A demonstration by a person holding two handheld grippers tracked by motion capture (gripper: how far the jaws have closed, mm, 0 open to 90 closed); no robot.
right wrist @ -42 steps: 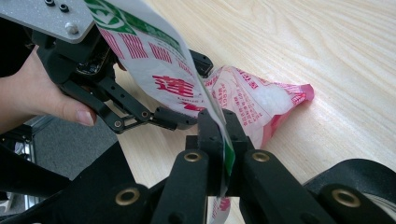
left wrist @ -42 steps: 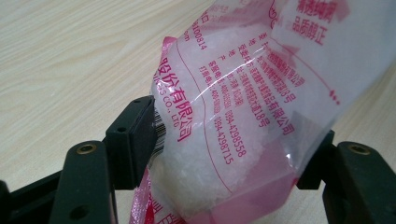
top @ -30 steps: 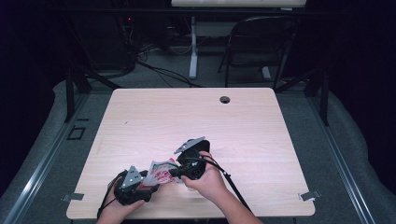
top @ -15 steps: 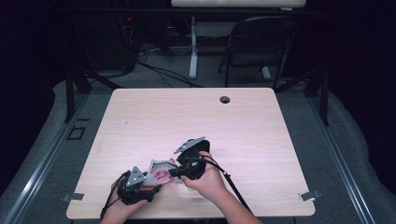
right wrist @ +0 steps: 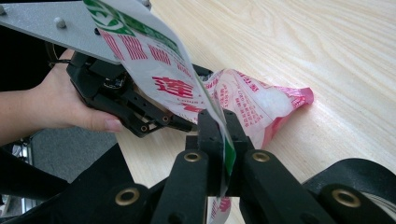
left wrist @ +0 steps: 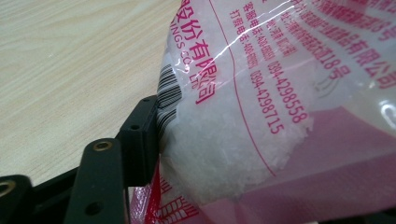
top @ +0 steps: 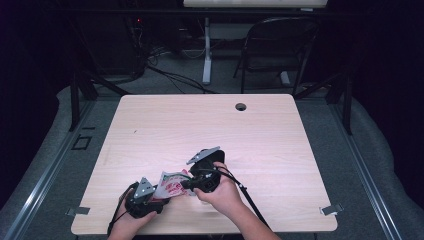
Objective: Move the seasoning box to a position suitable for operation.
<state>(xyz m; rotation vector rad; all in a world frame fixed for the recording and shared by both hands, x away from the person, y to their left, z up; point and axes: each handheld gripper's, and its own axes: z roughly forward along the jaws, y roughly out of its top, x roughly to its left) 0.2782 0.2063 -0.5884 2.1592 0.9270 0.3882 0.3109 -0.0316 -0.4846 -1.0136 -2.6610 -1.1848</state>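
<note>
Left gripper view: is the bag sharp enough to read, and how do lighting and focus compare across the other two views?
Left gripper view: the bag has legible print with small glare streaks, and the jaw in front is soft. Right gripper view: the jaws and the bag edge between them are sharp, the far table blurs. High view: the table is evenly lit, the surroundings dark, the bag small and coarse.

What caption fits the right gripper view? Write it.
Right gripper pinches the edge of a plastic bag over the wooden table.
</note>
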